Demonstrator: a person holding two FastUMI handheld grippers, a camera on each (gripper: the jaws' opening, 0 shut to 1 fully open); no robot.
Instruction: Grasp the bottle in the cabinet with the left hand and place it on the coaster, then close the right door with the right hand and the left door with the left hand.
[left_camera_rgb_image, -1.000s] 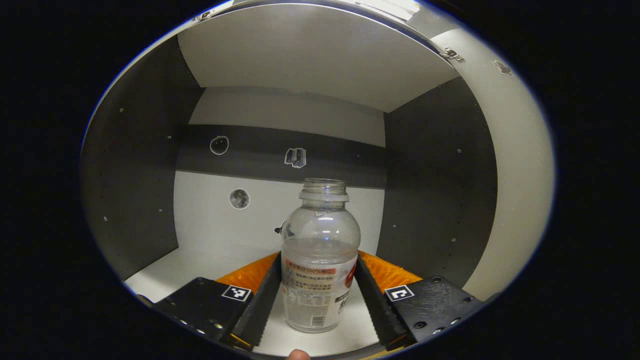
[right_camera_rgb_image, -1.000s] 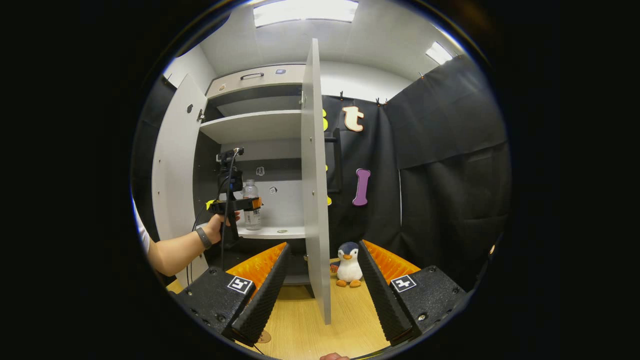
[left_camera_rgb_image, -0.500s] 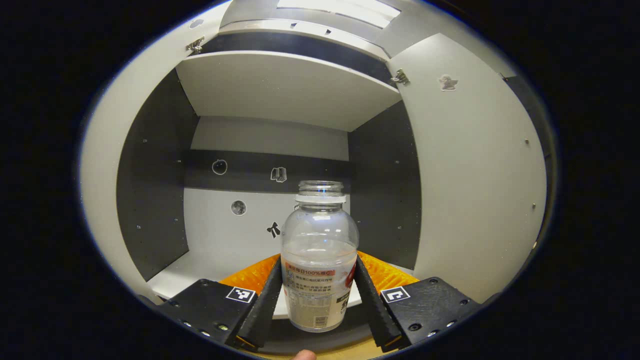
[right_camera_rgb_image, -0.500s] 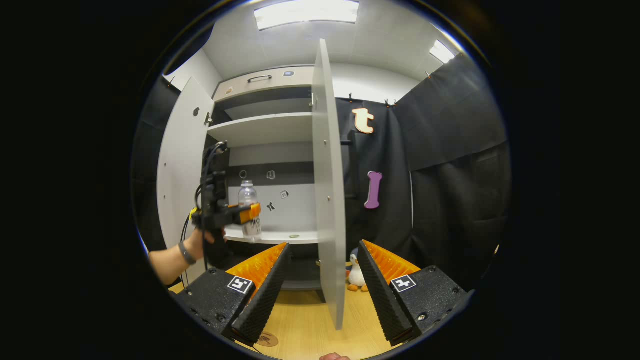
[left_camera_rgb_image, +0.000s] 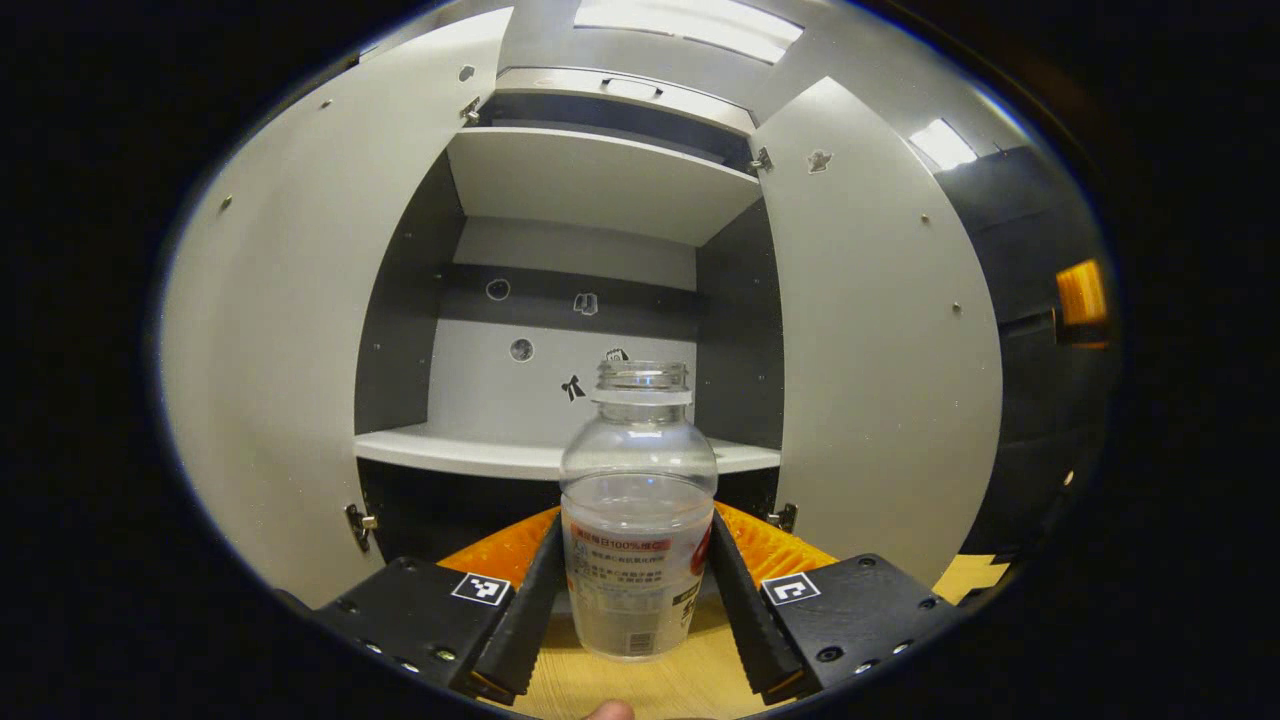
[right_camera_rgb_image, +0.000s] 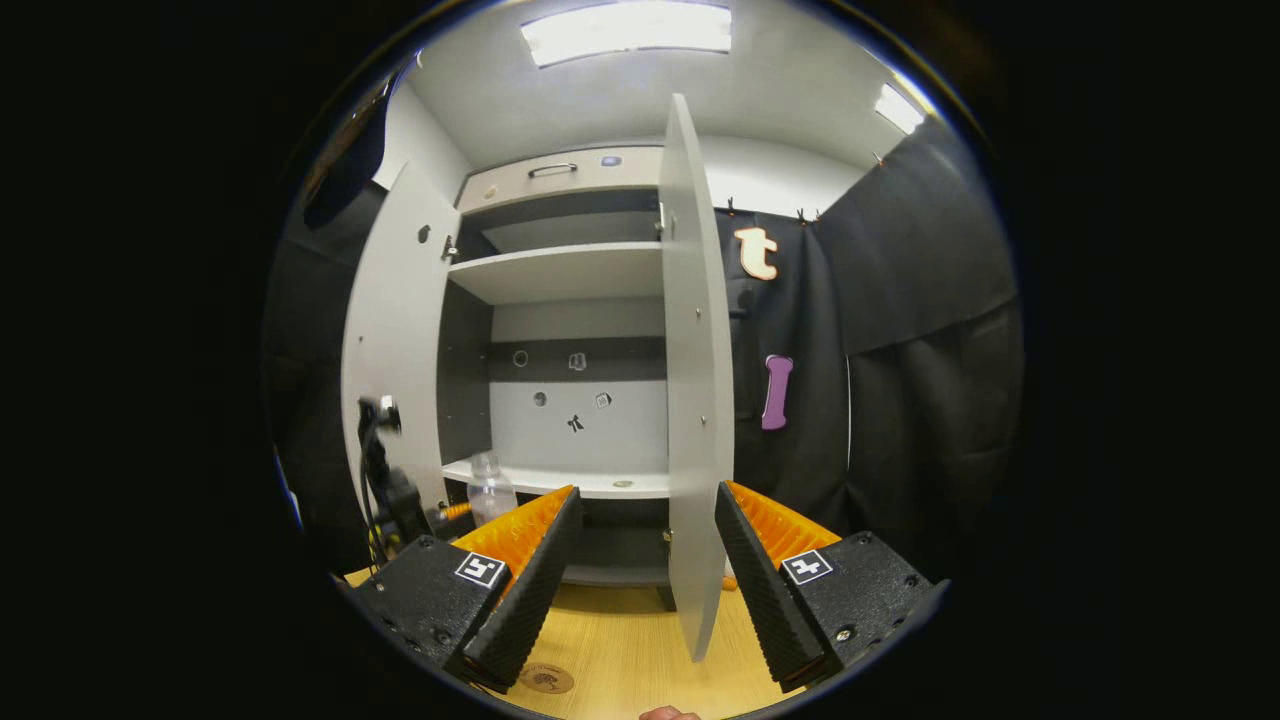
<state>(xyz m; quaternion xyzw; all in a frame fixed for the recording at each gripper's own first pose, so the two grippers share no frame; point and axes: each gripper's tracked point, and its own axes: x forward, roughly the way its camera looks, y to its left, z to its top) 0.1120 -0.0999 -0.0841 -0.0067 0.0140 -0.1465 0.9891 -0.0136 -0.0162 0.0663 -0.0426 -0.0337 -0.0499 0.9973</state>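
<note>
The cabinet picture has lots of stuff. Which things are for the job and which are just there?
For the job: bottle held by the left gripper; coaster; right door; left door; right gripper.
Just there: stickers on the cabinet's back wall; top shelf.

Recording booth: black cloth wall (right_camera_rgb_image: 920, 330), ceiling light panels (right_camera_rgb_image: 625, 27), cabinet (right_camera_rgb_image: 560, 330) on wooden table (right_camera_rgb_image: 620, 650).

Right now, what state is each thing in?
bottle: uncapped, upright, held clear of the shelf
left gripper: shut on the bottle
right gripper: open, holding nothing
left door: open
right door: open
coaster: bare, on the table
</note>
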